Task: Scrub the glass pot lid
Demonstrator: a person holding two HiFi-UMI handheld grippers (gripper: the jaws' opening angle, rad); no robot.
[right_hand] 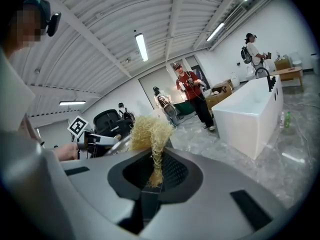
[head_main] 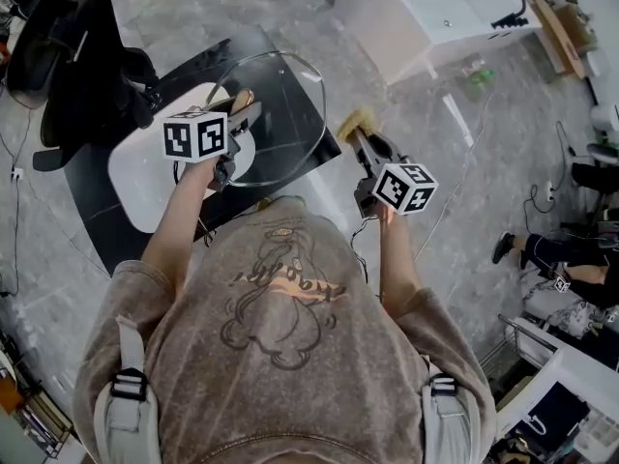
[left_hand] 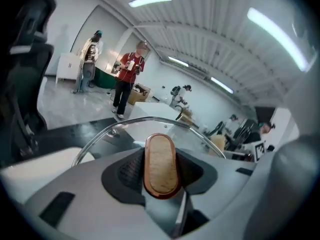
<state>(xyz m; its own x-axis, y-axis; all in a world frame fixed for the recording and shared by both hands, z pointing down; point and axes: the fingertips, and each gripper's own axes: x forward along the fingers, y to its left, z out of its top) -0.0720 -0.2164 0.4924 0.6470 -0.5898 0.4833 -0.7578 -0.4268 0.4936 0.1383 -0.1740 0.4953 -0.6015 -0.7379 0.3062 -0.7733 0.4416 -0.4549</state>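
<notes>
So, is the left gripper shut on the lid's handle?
Shut: the wooden handle sits clamped between the jaws of the left gripper, with the glass lid behind it.

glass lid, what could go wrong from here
1. The left gripper holds the glass lid only by its smooth wooden handle. Scrubbing pressure could twist it loose, and it sits near the edge of the black table, beside a hard floor.
2. The right gripper pinches only a thin tail of the scrubber, so it may pull out once rubbing starts.
</notes>
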